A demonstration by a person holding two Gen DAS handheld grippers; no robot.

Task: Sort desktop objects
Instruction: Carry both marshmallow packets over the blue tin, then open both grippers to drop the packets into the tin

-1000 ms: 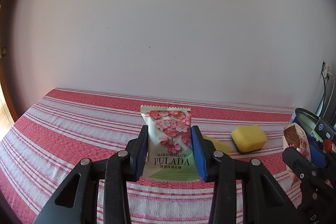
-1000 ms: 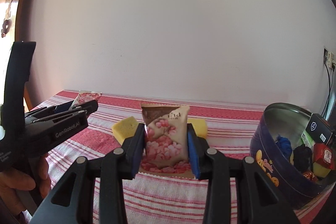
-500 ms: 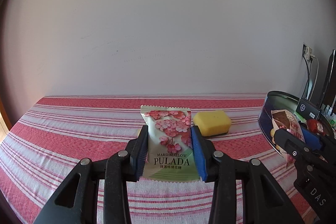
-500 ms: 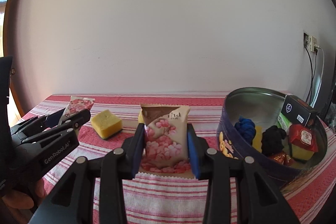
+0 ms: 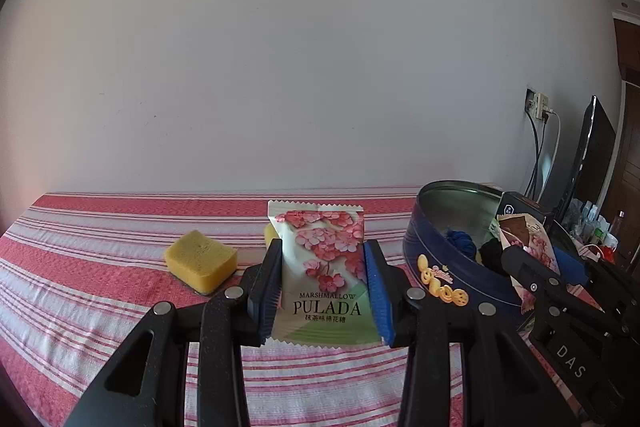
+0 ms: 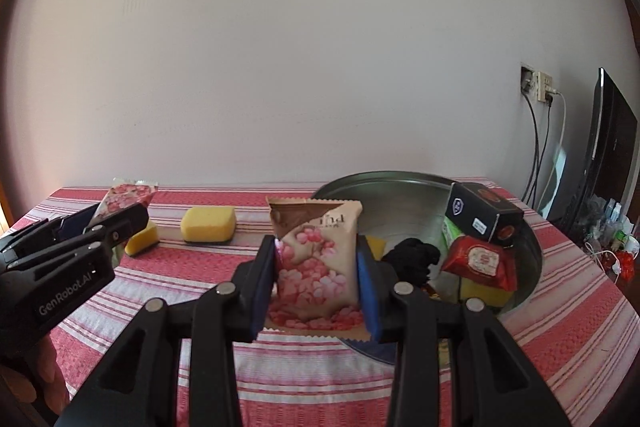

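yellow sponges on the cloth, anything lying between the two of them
No. In the right wrist view the near sponge and the far sponge lie apart with only bare striped tablecloth between them.

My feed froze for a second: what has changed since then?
Both grippers swung toward the tin, so it now sits close ahead of the right gripper and beside the left gripper. Unchanged: the left holds the green packet, the right the brown packet; sponges remain on the cloth.

Soft, even daylight on a pale wall (image 5: pixel 320 67); both fisheye views are sharp, with dark, curved corners and bowed edges.
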